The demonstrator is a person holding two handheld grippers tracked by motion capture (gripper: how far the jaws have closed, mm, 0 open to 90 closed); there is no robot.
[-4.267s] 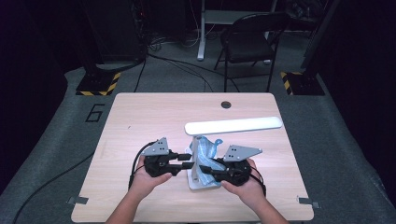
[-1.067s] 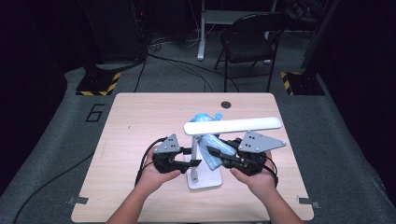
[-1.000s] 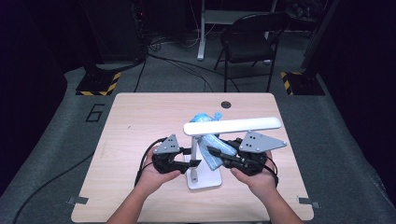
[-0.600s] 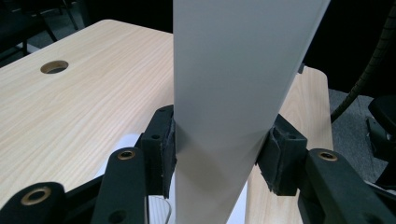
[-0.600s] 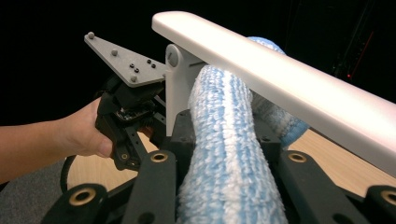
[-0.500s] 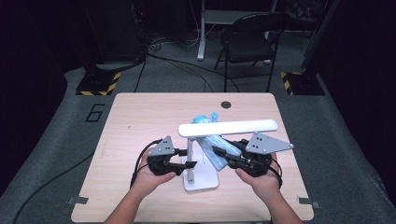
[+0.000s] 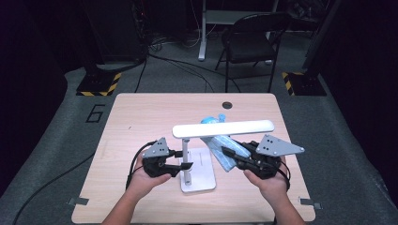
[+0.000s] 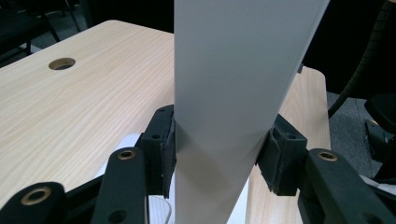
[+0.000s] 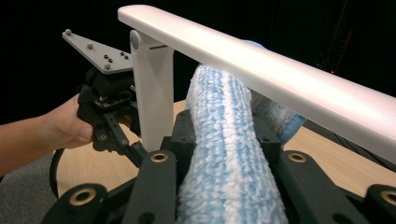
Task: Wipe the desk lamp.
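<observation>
Meanwhile, at the wooden table (image 7: 141,117), the left gripper (image 7: 180,160) is clamping both pads onto the upright post of a white desk lamp (image 7: 223,129), which is standing on its base near the front edge, while the right gripper (image 7: 229,154) is squeezing a rolled blue cloth (image 7: 220,152) lying just beneath the lamp's horizontal head.

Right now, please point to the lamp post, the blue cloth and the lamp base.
lamp post (image 7: 186,159), high view, middle of post
blue cloth (image 9: 229,154), right gripper view, rolled middle
lamp base (image 7: 204,171), high view, bare plate
</observation>
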